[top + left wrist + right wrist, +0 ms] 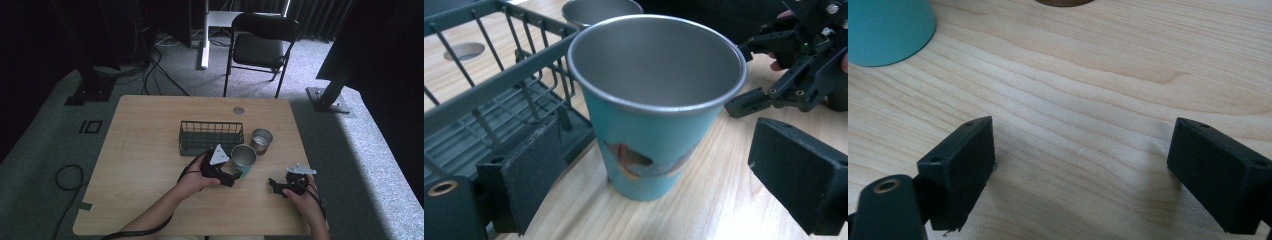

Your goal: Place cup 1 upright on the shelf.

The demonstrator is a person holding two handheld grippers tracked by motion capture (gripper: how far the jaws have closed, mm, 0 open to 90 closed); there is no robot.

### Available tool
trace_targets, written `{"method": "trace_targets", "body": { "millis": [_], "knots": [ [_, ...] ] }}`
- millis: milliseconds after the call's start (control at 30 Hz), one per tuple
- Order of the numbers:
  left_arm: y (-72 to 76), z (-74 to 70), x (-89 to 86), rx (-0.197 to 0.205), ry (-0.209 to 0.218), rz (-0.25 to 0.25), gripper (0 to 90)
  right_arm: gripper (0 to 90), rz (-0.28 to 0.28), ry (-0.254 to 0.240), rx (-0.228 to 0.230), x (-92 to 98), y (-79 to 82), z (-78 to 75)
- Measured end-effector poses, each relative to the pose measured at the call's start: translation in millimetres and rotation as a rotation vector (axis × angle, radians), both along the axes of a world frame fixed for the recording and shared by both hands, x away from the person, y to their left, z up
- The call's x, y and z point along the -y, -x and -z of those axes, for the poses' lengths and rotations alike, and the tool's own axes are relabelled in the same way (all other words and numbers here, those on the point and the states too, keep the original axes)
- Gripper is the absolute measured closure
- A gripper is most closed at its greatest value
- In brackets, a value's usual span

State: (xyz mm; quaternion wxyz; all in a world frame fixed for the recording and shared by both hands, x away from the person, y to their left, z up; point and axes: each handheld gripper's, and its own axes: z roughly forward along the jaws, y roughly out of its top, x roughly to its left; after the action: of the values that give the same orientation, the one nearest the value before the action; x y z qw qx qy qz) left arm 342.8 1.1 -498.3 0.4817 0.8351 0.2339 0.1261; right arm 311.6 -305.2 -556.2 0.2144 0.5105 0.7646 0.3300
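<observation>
1. Left claw [644,175] sits w/ jaws wide apart, one on each side of the teal cup [651,135]; neither pad touches the cup wall, gaps show both sides.
2. Right claw [1080,175] also spread apart, nothing btwn its jaws, just bare wooden worktop [1088,85] under it.
3. High view: left claw [236,176] is held in the person's left hand [196,181], near the front-middle of the worktop [140,165], tips at the teal cup [243,159].
4. Right claw [272,184] is held in the right hand [306,200] at the front right, well apart from the cup, pointing toward it.
5. Teal cup stands upright on the worktop, approx. centre, open mouth up, metal inside looks empty, a printed picture on its side; its foot shows at the top left corner of the right gripper view [888,30].
6. Just behind and left of the cup: dark wire basket [211,136], low, rectangular; the cup is just beside its front right corner, outside it.
7. Behind-right of the teal cup: a plain steel cup [261,140], upright, near the basket's right end.
8. Farther back: round grommet hole [238,110] in the worktop, then a black folding chair [260,47] on the carpet beyond.
</observation>
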Motion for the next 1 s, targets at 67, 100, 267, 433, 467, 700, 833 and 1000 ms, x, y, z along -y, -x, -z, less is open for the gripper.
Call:
{"method": "trace_targets", "body": {
  "millis": [67,100,267,433,467,700,833,1000],
  "knots": [
    [-1.2,0.8,4.2,0.004,-0.001,-0.003,8.4,11.5,0.000,0.000,0.000,0.0,0.0,0.0],
    [-2.1,1.4,6.2,0.004,-0.001,-0.002,8.4,11.5,0.000,-0.001,0.000,0.0,0.0,0.0],
    [-7.0,5.9,15.2,-0.004,-0.001,-0.009,8.4,11.5,0.001,-0.001,0.000,0.0,0.0,0.0],
    [-12.2,8.4,22.0,-0.003,0.007,-0.017,8.4,11.5,0.000,0.000,0.000,0.0,0.0,0.0],
    [-13.2,8.8,23.0,-0.004,0.013,-0.018,8.4,11.5,0.000,0.000,0.000,0.0,0.0,0.0],
    [-16.3,10.4,31.0,0.016,0.009,-0.015,8.4,11.5,0.000,0.000,0.000,0.0,0.0,0.0],
    [-18.3,12.6,35.1,0.023,0.003,-0.025,8.4,11.5,0.000,0.000,0.000,0.0,0.0,0.0],
    [-20.9,16.1,38.9,0.020,0.022,-0.032,8.4,11.5,0.000,0.000,0.000,-0.1,0.0,0.0]
  ]
}}
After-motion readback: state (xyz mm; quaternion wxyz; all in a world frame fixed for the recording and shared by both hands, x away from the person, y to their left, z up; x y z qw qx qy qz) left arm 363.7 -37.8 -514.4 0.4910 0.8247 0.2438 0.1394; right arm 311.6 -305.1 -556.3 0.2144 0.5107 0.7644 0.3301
